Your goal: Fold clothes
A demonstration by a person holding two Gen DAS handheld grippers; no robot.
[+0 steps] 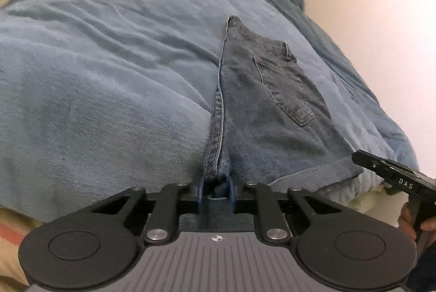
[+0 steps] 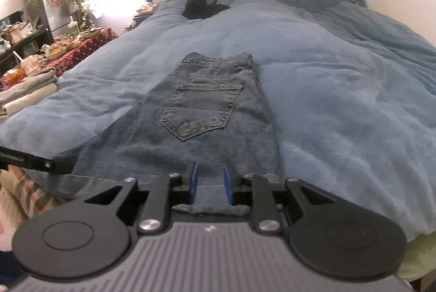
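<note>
Left wrist view: left gripper (image 1: 216, 189) pinches the jeans (image 1: 261, 112) seam at the bed (image 1: 95, 74) edge; right gripper (image 2: 209, 184) narrow, empty. Halved lengthwise; cross-folds remain.

Open blue blanket (image 2: 340, 90) stretches clear right of and beyond the right gripper (image 2: 209, 184), with jeans (image 2: 207, 112) directly ahead, a black garment (image 2: 203, 7) far off and folded clothes (image 2: 27, 90) left.

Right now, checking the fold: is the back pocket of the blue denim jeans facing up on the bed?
Yes, the stitched back pocket lies face up on the blue denim jeans, plainly visible.
</note>
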